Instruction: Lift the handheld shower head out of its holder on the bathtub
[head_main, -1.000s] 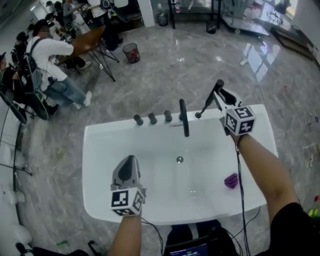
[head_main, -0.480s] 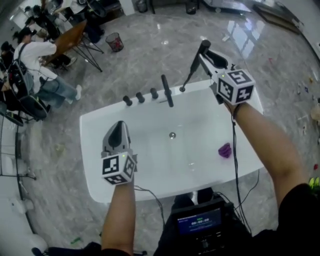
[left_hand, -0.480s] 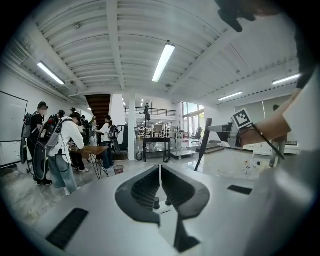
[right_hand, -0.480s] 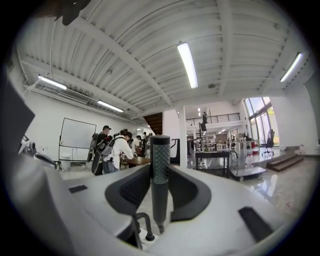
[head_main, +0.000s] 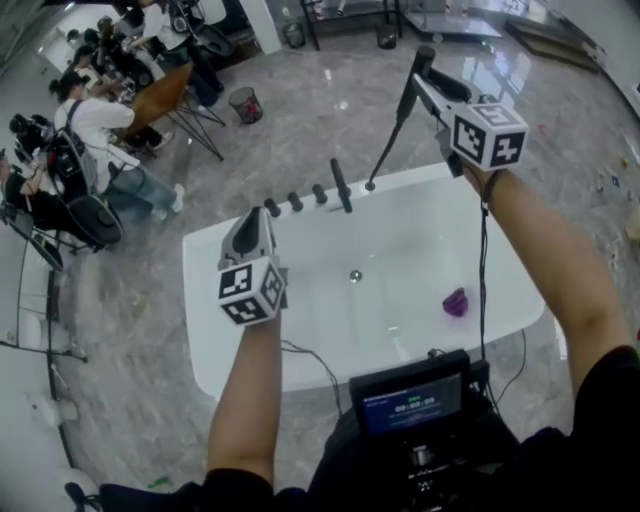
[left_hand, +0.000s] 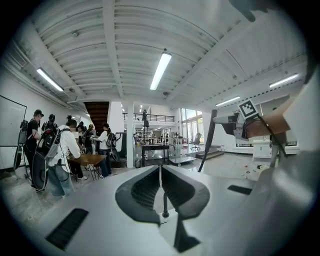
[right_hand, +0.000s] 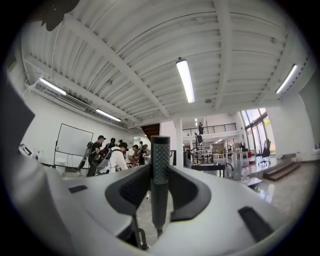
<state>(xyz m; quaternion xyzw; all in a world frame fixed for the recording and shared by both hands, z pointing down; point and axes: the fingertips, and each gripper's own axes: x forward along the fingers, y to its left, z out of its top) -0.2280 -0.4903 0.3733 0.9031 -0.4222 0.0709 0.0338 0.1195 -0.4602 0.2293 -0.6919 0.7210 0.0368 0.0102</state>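
At the upper left of the head view, a group of people (head_main: 95, 130) stand and sit, cut off by the frame edge. A wire waste basket (head_main: 246, 103) stands on the marble floor (head_main: 300, 110) to their right.

Left of centre, the left gripper (head_main: 255, 222) hangs over the near left part of the white bathtub (head_main: 205, 300). Its own view shows the jaws clenched together with nothing between them. Past its tip, three dark taps (head_main: 294, 202) and a dark spout (head_main: 341, 185) stand along the far rim. The drain (head_main: 354, 276) is in the tub floor, right of the gripper.

A thin hose (head_main: 385, 155) rises from the rim just right of the spout. The holder there is too small to make out. The hose ends in the dark shower head (head_main: 409, 98), which is held high above the tub at the upper right and tilted. The right gripper (head_main: 422, 85) has its jaws grasping it. In the right gripper view, the shower head's textured top stands above the jaws and its lower end is hidden behind the gripper's body.

A small purple thing (head_main: 456, 302) lies in the tub at the right, too small to tell what it is. A screen (head_main: 412, 403) at the bottom hides part of the near rim.
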